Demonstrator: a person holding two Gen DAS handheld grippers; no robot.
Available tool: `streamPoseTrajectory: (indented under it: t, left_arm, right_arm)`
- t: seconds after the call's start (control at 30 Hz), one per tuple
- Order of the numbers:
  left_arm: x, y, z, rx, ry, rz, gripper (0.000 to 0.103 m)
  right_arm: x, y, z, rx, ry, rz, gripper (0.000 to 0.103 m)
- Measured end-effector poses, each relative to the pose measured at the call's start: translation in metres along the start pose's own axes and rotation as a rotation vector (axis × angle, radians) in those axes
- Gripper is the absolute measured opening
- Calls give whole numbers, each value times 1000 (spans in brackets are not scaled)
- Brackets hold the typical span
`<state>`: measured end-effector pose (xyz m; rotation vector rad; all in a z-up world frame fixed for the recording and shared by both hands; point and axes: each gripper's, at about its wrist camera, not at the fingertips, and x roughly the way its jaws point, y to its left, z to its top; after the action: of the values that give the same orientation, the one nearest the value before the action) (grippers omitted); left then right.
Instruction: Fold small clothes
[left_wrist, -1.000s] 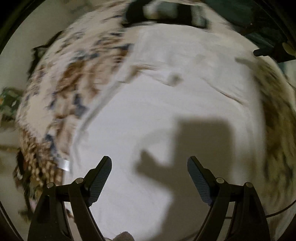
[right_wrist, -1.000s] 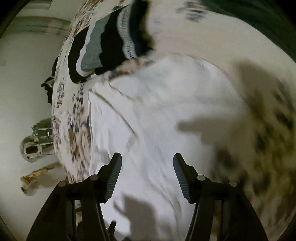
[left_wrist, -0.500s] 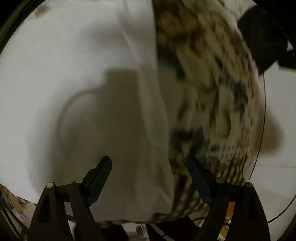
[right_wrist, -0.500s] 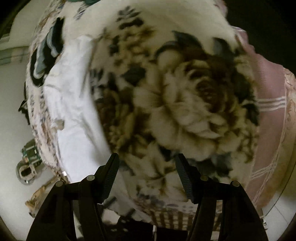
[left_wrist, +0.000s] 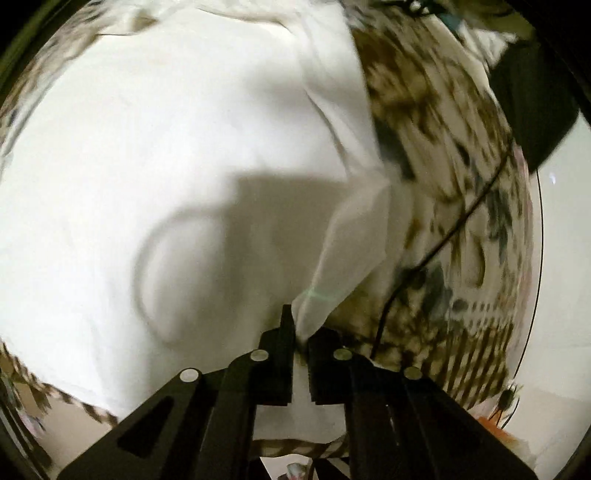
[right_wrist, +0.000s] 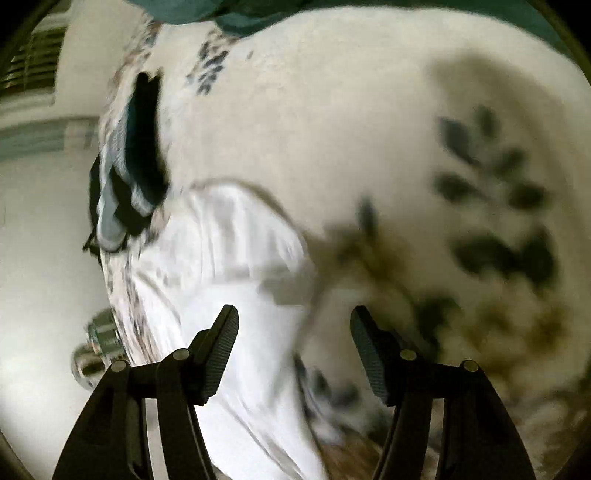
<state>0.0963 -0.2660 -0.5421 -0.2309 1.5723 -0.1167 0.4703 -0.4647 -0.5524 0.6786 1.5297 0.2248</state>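
Left gripper (left_wrist: 301, 341): jaws clamped on an edge of the white shirt (left_wrist: 166, 155), pinched fabric rising just ahead of them. Shirt spread over the floral bed cover (left_wrist: 443, 155). Right gripper (right_wrist: 293, 350): jaws apart, empty, shirt (right_wrist: 229, 258) below and left of them. Striped garment (right_wrist: 129, 177) far left. Risk: thin pinch could slip out when pulled; one-sided lift may bunch the fold; cable (left_wrist: 436, 251) right of the left jaws could snag.
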Motion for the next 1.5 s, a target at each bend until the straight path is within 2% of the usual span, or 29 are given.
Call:
streamPoseTrajectory:
  t: [0.1,0.17,0.2,0.27,0.5,0.63,0.77,0.93,1.03,1.2,1.3,1.37,1.4,1.43,1.47,1.5]
  left_arm:
    - [-22,19,1,-70,-31,-16,3]
    - [-37,29,2,-110,-55,-25,3]
    - [-45,37,2,-133,-69,-32,3]
    - [-57,53,2,-168,-89,-45,3]
    - [-91,117,-3,-261,-143,-67,3]
    - [-109,161,-9,-325,-174,-84,3]
    - [-117,209,-16,-378,-189,-85,3]
    - [-121,263,-21,-427,-197,-85,3]
    - [-119,301,-23,-462,-198,-93,3]
    - [-103,353,-21,-491,-176,-102,3]
    - [-87,370,-17,-498,-143,-120,4]
    - [-77,379,-16,-499,-104,-152,8]
    - [-75,384,-17,-510,-94,-166,9]
    - [-74,390,-20,-524,-88,-195,11]
    - [-73,397,-24,-543,-73,-229,14]
    - [-72,401,-27,-553,-64,-237,27]
  right_arm:
    - [18,17,11,20,-4,-55,60]
    - [20,31,10,-4,-12,-114,18]
    - [19,35,8,-9,-11,-111,9]
    - [12,49,3,-24,-32,-137,5]
    - [-21,122,-12,-121,-89,-193,5]
    - [-23,188,-25,-199,-104,-231,5]
    - [6,263,-42,-275,-99,-273,4]
    - [72,351,-67,-354,-94,-362,4]
    - [112,390,-76,-382,-100,-425,4]
    - [168,427,-85,-417,-116,-537,4]
    - [191,428,-83,-416,-117,-601,4]
    - [203,423,-79,-391,-78,-626,4]
    - [206,422,-79,-382,-60,-621,7]
    - [206,419,-80,-370,-31,-600,14]
    - [204,417,-84,-364,-10,-572,32]
    - [199,415,-89,-360,9,-534,44]
